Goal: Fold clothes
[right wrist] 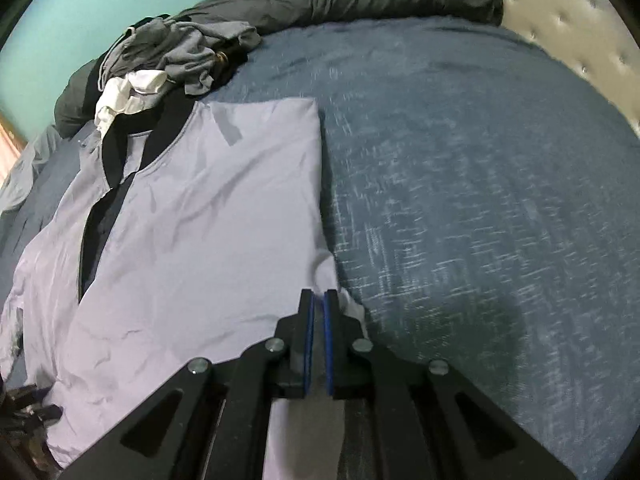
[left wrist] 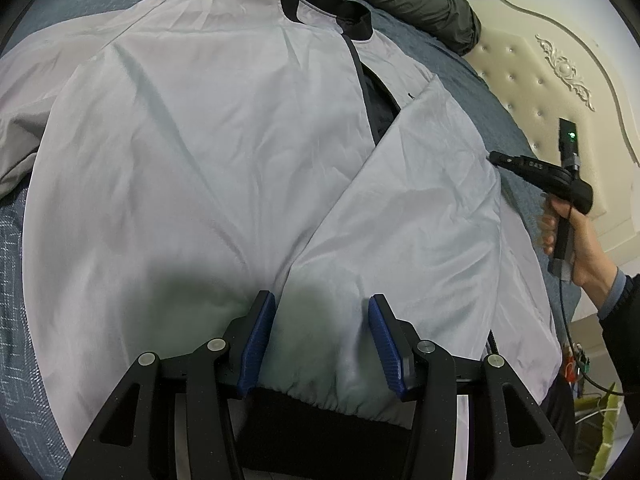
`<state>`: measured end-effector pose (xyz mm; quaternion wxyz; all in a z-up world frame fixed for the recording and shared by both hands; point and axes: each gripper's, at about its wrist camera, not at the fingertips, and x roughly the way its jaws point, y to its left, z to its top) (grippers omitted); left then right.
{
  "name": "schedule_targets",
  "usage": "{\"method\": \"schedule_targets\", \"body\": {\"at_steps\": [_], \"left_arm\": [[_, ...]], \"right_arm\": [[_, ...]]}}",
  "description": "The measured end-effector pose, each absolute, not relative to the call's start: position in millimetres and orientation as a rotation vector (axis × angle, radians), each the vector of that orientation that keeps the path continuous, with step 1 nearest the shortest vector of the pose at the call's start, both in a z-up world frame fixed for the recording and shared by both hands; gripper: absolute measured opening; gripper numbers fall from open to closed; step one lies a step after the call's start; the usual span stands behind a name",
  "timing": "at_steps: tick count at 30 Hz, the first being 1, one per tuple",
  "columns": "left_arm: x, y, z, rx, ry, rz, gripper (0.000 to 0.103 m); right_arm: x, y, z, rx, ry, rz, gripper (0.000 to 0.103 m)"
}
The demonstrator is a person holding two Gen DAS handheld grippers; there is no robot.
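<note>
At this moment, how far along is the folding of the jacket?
Early. Done: the jacket lies spread on the bed, one side apparently folded in. In hand: the right gripper pinches its edge; the left gripper hangs open over the hem. Left: the remaining folds, plus the clothes pile.

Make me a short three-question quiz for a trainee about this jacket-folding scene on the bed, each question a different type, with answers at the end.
1. True or false: the left gripper is open above the jacket.
2. Multiple choice: what does the right gripper grip? A) the blue bedspread B) the jacket's edge C) the grey clothes pile
3. Fill in: the jacket's collar is ____ in colour.

Key: 1 true; 2 B; 3 black.
</note>
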<state>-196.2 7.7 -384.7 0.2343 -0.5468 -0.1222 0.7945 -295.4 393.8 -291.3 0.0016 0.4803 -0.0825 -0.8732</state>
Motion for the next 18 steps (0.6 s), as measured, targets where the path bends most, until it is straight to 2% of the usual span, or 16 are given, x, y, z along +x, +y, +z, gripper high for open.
{"method": "schedule_targets", "body": {"at_steps": [10,15,18], "left_arm": [[-194,3,-372,-1.513,-0.351,2.197,0.053],[-182,-9,-346,-1.512,-0.354,2.234,0.055],[-170,-19,-328,-1.513,-0.342,2.257,0.056]], "right_arm": [[-226,380,-266,1.495,-0.372,-2.642,0.007],[-181,344,-251,1.485,-0.24,-2.525,0.02],[-159,321,-253,1.482,-0.255,-2.45,0.021]]}}
